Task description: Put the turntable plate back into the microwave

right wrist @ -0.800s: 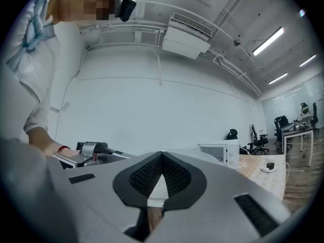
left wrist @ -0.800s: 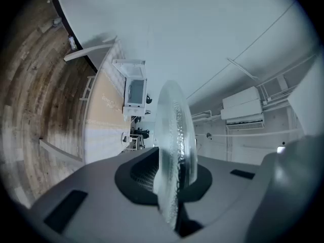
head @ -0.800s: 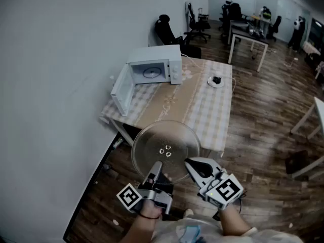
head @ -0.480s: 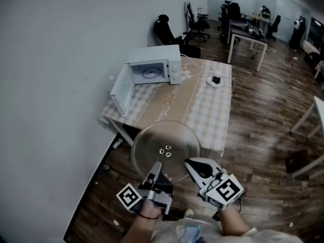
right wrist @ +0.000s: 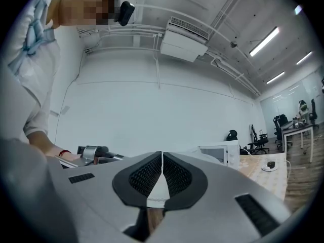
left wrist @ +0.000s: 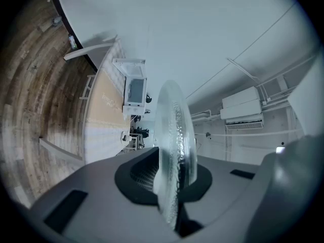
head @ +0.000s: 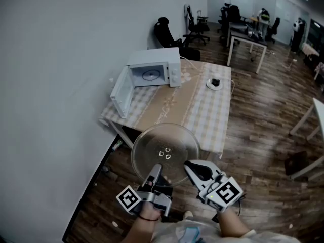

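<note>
The clear glass turntable plate (head: 165, 151) hangs flat over the wooden floor, short of the table. My left gripper (head: 157, 168) is shut on its near rim. In the left gripper view the plate (left wrist: 174, 130) stands edge-on, pinched between the two black pads (left wrist: 139, 173). My right gripper (head: 188, 164) sits just right of the plate's rim, jaws shut with nothing between them (right wrist: 162, 168). The white microwave (head: 154, 70) stands at the far left of the table, its door (head: 120, 91) swung open to the left and its cavity facing me.
The table (head: 202, 110) has a checked cloth with a beige runner. A small white dish with a dark item (head: 214, 82) sits near its far right edge. A white wall runs along the left. Office chairs and desks (head: 243, 29) stand further back.
The plate and both grippers sit slightly lower in the head view; the grip is unchanged.
</note>
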A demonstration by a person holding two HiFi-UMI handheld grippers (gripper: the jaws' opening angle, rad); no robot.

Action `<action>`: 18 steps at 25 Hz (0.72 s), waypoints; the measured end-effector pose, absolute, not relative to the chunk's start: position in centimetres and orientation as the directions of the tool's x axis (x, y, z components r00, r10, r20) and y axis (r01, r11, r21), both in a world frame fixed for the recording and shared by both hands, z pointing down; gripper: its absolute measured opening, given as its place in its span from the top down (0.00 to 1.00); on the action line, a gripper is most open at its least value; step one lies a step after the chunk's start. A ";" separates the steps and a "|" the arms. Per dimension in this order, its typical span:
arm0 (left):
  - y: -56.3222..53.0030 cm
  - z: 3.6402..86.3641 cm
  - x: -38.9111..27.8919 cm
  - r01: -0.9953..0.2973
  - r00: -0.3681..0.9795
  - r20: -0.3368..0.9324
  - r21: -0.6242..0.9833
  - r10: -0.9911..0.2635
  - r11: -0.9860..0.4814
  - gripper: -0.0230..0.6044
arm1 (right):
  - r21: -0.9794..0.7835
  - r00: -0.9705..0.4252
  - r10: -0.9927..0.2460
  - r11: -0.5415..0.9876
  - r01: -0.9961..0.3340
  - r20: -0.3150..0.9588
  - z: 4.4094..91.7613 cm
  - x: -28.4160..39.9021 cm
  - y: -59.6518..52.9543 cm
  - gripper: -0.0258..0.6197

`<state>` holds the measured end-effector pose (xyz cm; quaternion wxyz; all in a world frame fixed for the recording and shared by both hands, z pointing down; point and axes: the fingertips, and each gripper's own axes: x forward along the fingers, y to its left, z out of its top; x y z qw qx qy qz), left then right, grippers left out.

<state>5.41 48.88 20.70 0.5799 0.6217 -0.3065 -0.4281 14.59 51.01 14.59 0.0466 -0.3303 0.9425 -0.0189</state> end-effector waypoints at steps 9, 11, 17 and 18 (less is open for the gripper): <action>48.9 20.7 6.1 0.107 0.446 -0.175 0.984 -0.878 -0.142 0.93 | -0.045 -0.775 -0.629 0.777 -0.627 -0.062 14.7 15.2 51.0 0.91; 48.9 20.7 6.3 0.102 0.446 -0.177 0.984 -0.877 -0.147 0.93 | -0.045 -0.776 -0.628 0.778 -0.626 -0.063 14.8 15.4 51.1 0.91; 48.9 20.4 7.1 0.101 0.449 -0.179 0.984 -0.875 -0.150 0.93 | -0.036 -0.783 -0.619 0.785 -0.618 -0.062 14.5 16.1 51.2 0.91; 48.8 20.4 7.1 0.097 0.449 -0.178 0.984 -0.875 -0.150 0.93 | -0.032 -0.784 -0.617 0.787 -0.617 -0.062 14.5 16.1 51.1 0.91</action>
